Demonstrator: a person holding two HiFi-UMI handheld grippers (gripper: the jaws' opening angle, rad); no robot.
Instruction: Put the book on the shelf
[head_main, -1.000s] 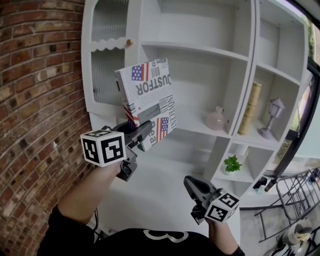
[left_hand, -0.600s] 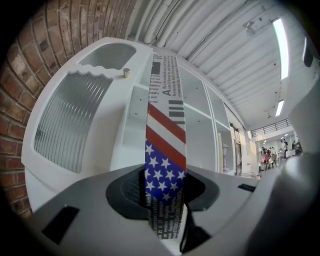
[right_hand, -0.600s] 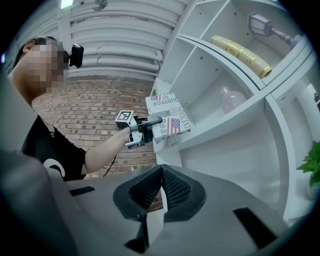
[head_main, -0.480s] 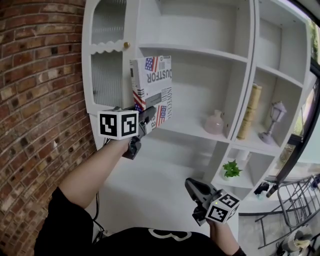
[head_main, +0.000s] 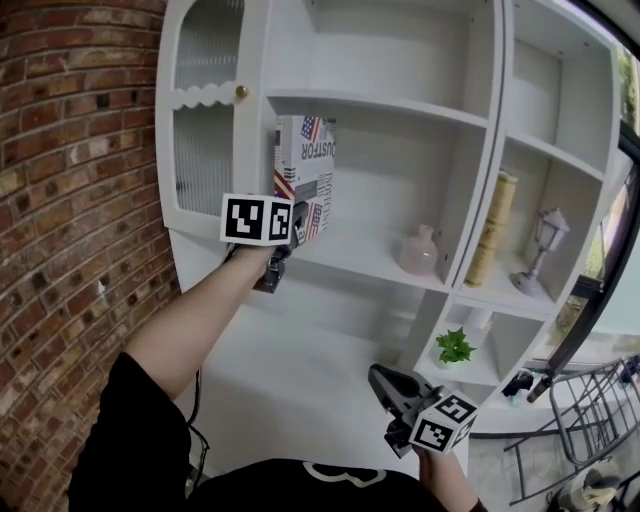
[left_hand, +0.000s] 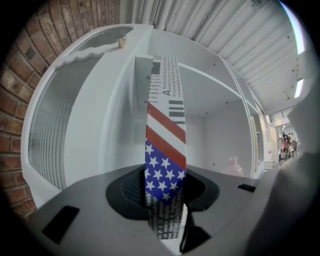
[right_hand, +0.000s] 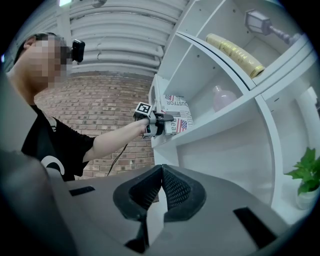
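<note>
The book (head_main: 305, 170) has a white cover with black print and stars-and-stripes patches. It stands upright at the left end of the white shelf (head_main: 385, 262), just under the board above. My left gripper (head_main: 295, 222) is shut on the book's lower edge and points level into the shelf unit. Seen edge-on in the left gripper view, the book (left_hand: 165, 150) rises straight up between the jaws. My right gripper (head_main: 385, 385) hangs low in front of the unit, shut, with nothing in it. From the right gripper view, the book (right_hand: 176, 116) and the left gripper (right_hand: 162, 122) show at the shelf's left end.
A brick wall (head_main: 70, 200) runs along the left. A ribbed-glass cabinet door (head_main: 205, 130) adjoins the book's compartment. A pink vase (head_main: 418, 250) stands further right on the same shelf. A rolled yellow object (head_main: 495, 228), a small lamp (head_main: 545, 238) and a potted plant (head_main: 455, 348) fill the right compartments.
My left gripper has carried the book forward and up into the shelf compartment, and the book has turned from tilted to upright. The right gripper has sunk slightly.
</note>
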